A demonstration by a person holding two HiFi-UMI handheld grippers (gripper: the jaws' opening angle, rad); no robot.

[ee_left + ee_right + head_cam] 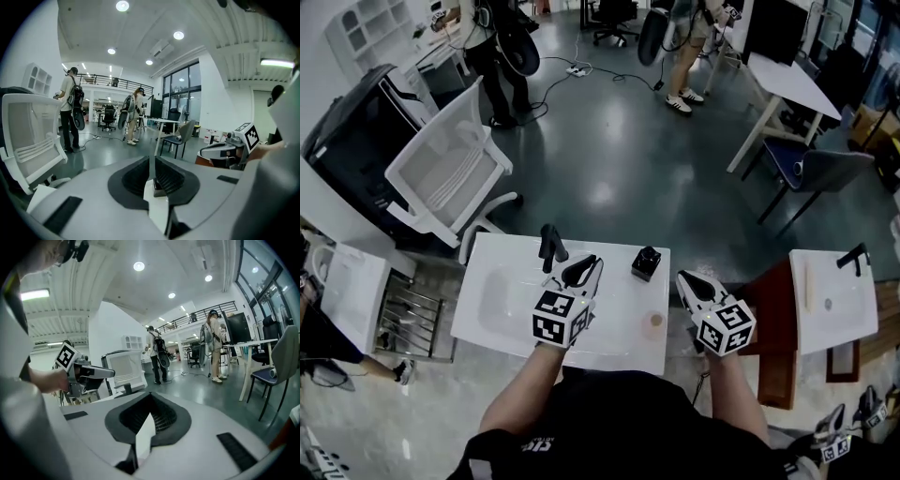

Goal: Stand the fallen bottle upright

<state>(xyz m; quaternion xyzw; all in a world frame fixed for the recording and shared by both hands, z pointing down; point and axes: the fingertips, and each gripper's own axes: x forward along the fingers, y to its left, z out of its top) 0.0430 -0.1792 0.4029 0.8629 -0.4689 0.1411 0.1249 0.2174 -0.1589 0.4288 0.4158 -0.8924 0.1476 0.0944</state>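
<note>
- Left gripper (584,269) has its jaws down to a narrow slit with nothing in it. The right gripper (689,281) is pinched fully together and is empty too.
- The small black bottle (646,262) sits just ahead of both grippers, between their tips, and neither one touches it.
- Pretty sure it's already on its base on the white washbasin top (614,302), though that's hard to confirm from straight above.
- My guess is the standing step is done. Next is just keeping clear and not bumping it.

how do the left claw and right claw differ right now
The left claw has its jaws a thin gap apart; the right claw has them pressed together. The left claw is over the white basin top, near the black faucet; the right claw is off the top's right edge. Both are empty.
</note>
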